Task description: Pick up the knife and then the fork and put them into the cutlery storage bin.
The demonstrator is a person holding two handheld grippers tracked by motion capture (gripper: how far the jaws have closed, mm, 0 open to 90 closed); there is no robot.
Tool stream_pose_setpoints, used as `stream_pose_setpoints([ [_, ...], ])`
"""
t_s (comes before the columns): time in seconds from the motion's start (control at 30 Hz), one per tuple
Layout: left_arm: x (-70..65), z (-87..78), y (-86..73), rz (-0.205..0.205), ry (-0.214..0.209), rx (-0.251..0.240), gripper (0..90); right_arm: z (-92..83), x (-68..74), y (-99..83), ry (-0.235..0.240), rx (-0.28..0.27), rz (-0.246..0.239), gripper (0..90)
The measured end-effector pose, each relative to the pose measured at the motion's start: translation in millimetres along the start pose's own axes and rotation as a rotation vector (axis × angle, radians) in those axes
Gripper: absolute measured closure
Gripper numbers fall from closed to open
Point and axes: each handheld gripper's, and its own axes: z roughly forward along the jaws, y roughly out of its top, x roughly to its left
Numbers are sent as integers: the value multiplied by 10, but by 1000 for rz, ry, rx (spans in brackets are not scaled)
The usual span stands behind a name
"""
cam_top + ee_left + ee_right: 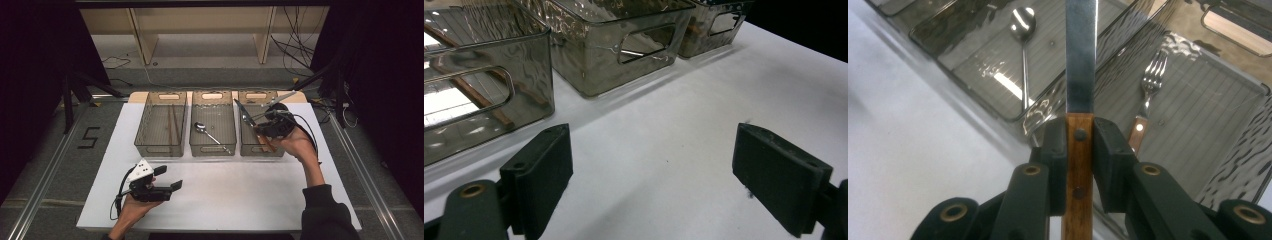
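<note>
A knife with a wooden handle [1079, 170] and a steel blade [1080, 55] is clamped between the jaws of my right gripper [1079, 145]. In the high view the right gripper [261, 128] holds the knife [244, 113] over the right-hand clear bin [255, 150], blade slanting up and to the left. A fork [1148, 85] lies in that bin. A spoon [207, 132] lies in the middle bin [212, 148], and chopsticks [172, 125] lie in the left bin [161, 145]. My left gripper [169, 178] rests low at the table's front left, jaws wide apart with nothing between them.
The three smoky bins stand side by side along the back of the white table [240, 195]. In the left gripper view, the left gripper [654, 170] faces bare tabletop with the bins' front walls [624, 50] beyond. Cables and shelving lie past the table.
</note>
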Motion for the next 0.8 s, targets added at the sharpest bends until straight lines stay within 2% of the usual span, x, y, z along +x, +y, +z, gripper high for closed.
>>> stream_pose_setpoints([
  [0.4, 4, -3, 0, 1, 1, -1, 160, 50, -196, 209, -28, 11, 62, 775],
  [0.8, 2, -1, -1, 0, -1, -1, 160, 195, -437, 217, -77, 22, 140, 775],
])
